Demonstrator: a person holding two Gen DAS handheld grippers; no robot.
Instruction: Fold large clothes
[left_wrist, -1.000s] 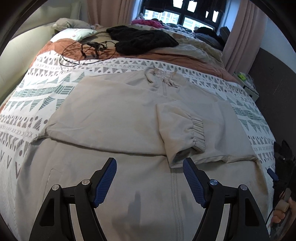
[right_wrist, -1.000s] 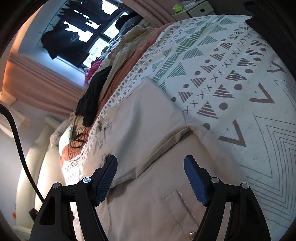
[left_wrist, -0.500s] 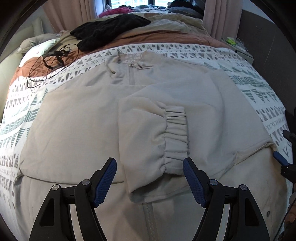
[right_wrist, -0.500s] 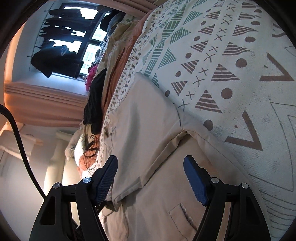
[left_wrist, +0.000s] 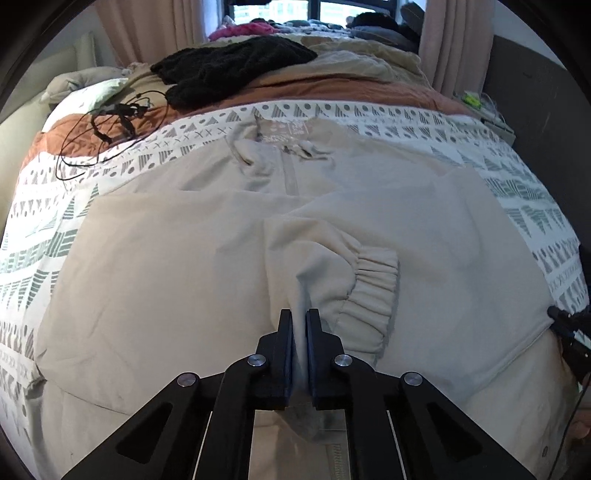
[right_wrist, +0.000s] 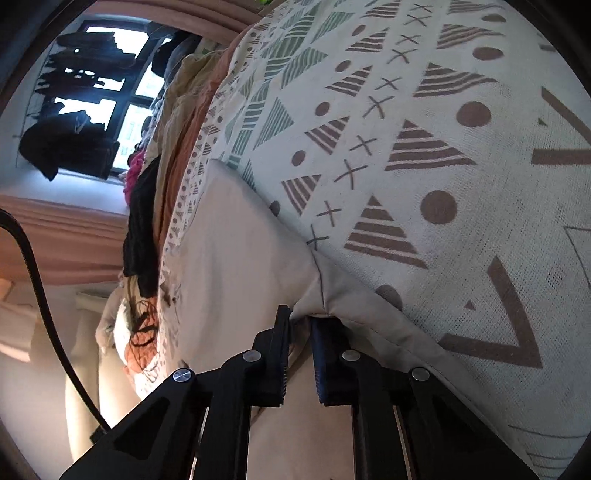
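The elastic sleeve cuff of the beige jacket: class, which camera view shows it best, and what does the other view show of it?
The left wrist view: the gathered cuff lies fully in frame on the beige jacket, beside the left gripper. The right wrist view shows no cuff, only the jacket's edge.

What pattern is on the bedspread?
Triangles, dots and crosses in brown and green on the white bedspread; clearest in the right wrist view.

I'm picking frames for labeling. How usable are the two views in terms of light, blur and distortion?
Left wrist view: even soft daylight, the beige jacket sharp, the window blown out, fisheye bulging the bed. Right wrist view: rolled sideways, backlit window glaring, patterned blanket crisp, the left edge of the frame dim; the right claw sharp.
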